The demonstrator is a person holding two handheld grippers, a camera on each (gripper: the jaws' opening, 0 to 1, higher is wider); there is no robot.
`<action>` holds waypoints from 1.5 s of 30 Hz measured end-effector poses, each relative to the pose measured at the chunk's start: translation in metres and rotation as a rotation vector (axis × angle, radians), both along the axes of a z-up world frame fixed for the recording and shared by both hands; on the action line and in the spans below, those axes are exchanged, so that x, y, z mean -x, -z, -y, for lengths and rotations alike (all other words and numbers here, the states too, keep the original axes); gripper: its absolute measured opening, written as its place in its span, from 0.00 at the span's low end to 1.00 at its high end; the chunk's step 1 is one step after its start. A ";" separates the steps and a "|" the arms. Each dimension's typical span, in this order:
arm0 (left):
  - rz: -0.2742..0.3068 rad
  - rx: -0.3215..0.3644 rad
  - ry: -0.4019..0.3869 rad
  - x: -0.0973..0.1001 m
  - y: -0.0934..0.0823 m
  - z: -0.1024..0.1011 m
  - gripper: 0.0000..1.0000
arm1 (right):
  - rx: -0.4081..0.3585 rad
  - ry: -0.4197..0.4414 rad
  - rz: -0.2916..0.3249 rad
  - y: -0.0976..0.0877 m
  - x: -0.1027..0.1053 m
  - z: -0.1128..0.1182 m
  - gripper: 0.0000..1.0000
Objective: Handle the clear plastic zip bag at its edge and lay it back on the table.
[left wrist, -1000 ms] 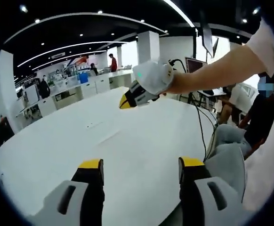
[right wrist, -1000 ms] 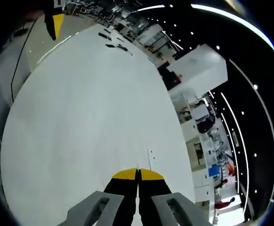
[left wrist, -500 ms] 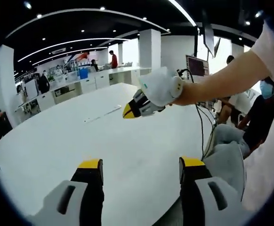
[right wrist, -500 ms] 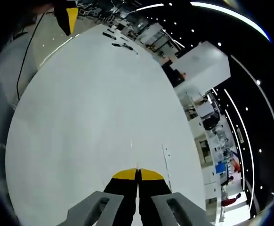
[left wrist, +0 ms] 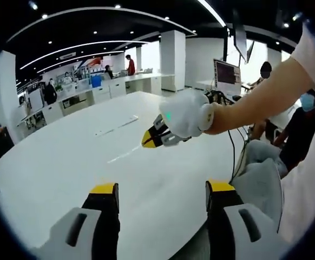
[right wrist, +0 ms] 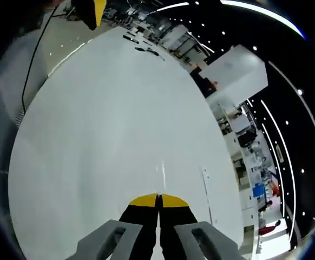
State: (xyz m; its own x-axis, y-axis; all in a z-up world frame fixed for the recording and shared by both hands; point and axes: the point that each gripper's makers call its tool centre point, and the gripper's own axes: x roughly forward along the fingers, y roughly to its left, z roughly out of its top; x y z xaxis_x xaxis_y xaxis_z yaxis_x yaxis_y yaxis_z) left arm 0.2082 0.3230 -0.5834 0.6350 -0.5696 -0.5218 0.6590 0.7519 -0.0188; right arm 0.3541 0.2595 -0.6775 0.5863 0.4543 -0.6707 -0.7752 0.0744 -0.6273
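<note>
Broadly, the white surface (left wrist: 54,162) spans both views. Over the last second the right gripper (left wrist: 146,143), carried by a gloved hand (left wrist: 184,112), has sunk from about 12 o'clock to the centre of the left gripper view, nearer the surface. Its jaws have stayed pressed together (right wrist: 158,199). The left gripper (left wrist: 161,189) remains spread wide at 6 o'clock, idle. A faint pale streak (left wrist: 123,155), probably the clear plastic zip bag's edge, runs from the right tips toward 8 o'clock, and toward 12 o'clock in the right gripper view (right wrist: 163,169). Whether it is pinched cannot be told. The descent suggests the lay-down is under way.
</note>
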 end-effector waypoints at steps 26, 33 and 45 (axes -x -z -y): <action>-0.029 -0.023 -0.004 0.010 0.014 -0.008 0.62 | 0.032 -0.012 -0.078 0.046 0.022 -0.001 0.03; -0.034 -0.019 0.001 0.012 0.018 -0.006 0.62 | 0.044 -0.019 -0.115 0.056 0.029 0.001 0.06; -0.046 -0.018 -0.006 0.015 0.025 -0.012 0.61 | 0.026 0.000 -0.185 0.066 0.036 0.002 0.14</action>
